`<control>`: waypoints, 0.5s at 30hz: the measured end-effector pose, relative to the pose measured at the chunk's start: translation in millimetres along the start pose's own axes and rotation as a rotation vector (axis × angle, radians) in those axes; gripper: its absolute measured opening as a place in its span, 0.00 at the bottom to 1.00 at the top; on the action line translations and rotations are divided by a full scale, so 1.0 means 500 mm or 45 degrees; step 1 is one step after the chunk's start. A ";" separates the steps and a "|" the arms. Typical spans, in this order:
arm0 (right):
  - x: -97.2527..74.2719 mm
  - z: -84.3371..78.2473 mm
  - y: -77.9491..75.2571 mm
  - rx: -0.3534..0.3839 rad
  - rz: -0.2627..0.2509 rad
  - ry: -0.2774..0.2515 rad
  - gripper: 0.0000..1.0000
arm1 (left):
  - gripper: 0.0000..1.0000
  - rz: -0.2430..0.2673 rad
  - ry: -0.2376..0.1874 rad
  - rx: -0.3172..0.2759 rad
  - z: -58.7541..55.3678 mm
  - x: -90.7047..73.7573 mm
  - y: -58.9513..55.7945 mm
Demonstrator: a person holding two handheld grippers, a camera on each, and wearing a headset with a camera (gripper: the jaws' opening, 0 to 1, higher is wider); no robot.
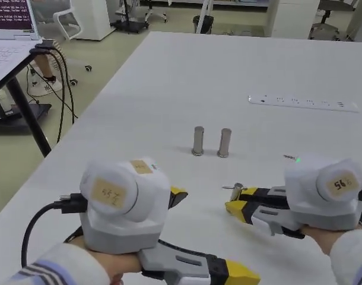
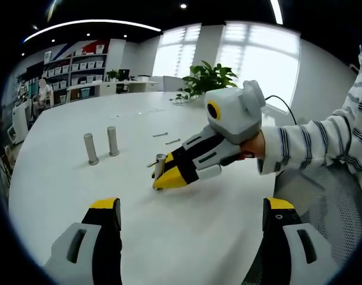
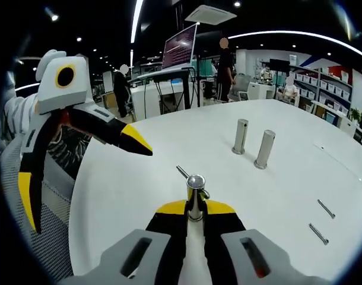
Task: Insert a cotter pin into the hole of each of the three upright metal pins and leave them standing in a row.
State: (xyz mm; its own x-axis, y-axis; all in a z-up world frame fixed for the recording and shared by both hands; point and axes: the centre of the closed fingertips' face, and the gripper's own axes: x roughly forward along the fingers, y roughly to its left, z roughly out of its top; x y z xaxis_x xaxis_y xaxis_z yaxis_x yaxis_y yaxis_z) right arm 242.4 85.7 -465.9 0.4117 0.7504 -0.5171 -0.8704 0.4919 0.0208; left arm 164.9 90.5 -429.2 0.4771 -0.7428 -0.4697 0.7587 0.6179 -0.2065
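Two bare metal pins (image 1: 197, 141) (image 1: 224, 143) stand upright side by side mid-table. A third metal pin (image 1: 236, 191) stands in front of them with a cotter pin (image 3: 182, 172) through its top hole. My right gripper (image 1: 235, 205) is shut on this third pin (image 3: 196, 193), low on its shaft. My left gripper (image 1: 209, 233) is open near the front edge, to the left of the held pin, with nothing between its fingers (image 2: 104, 211). Two loose cotter pins (image 2: 160, 135) (image 2: 172, 141) lie behind the right gripper (image 2: 169, 175).
A white power strip (image 1: 302, 102) lies at the back right of the white table (image 1: 169, 89). A desk with a laptop (image 1: 9, 35) and hanging cables stands off the table's left edge. People and shelves are far behind.
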 end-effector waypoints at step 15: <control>0.017 -0.010 -0.011 0.022 -0.027 0.033 0.04 | 0.99 0.043 0.018 0.003 -0.001 0.001 0.018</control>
State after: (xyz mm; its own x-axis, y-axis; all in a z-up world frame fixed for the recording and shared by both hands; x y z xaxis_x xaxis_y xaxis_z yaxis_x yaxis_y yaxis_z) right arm 249.2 87.1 -474.9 0.4225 0.7283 -0.5395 -0.8567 0.5152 0.0246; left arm 171.8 95.9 -431.8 0.4960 -0.7176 -0.4888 0.7434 0.6419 -0.1880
